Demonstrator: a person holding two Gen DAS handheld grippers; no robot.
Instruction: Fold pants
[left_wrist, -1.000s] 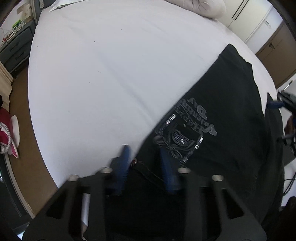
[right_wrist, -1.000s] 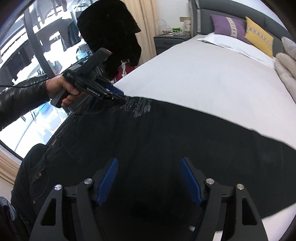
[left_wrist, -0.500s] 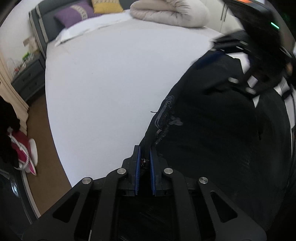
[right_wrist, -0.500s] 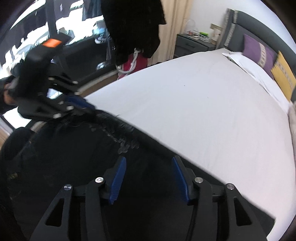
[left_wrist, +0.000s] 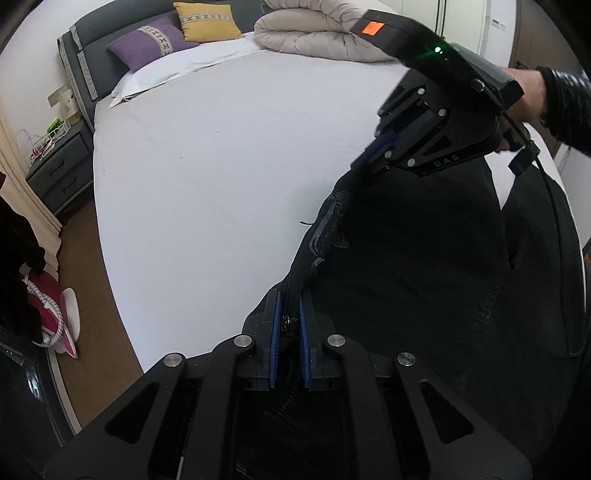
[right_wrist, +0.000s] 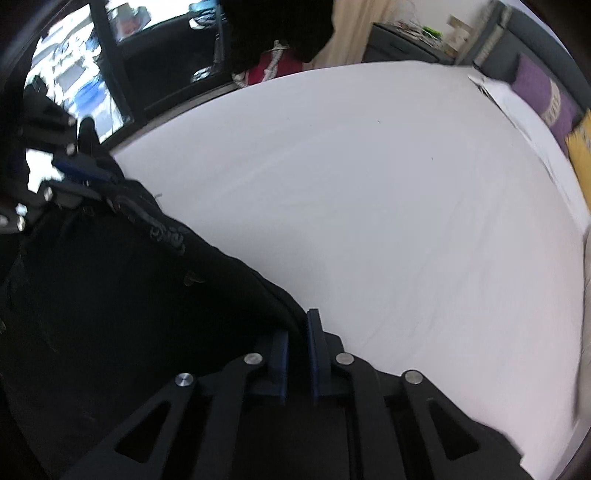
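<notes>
While the white bed takes up most of both views, we have the black pants lying along its near edge, one long edge lifted off the sheet between our two tools. Beyond the bare sheet sit a rolled beige duvet, a purple pillow and a yellow pillow against the grey headboard, with a grey nightstand beside the bed.

Our left gripper has its blue jaws closed on the fabric edge near the pale printed graphic. Our right gripper likewise has its jaws pinched on the same edge further along; in the left view it appears as the black tool held by our right hand.

We judge the risks so: each pinch catches only a thin margin of cloth, so a quick swing could pull the edge free. If the two tools travel unevenly, the fold would land skewed. The hanging bulk could also drag off the bed's edge.

As for writing, the right tool's body shows letters that seem to read "BAS"; an orange sticker and the pants' print are not legible.
</notes>
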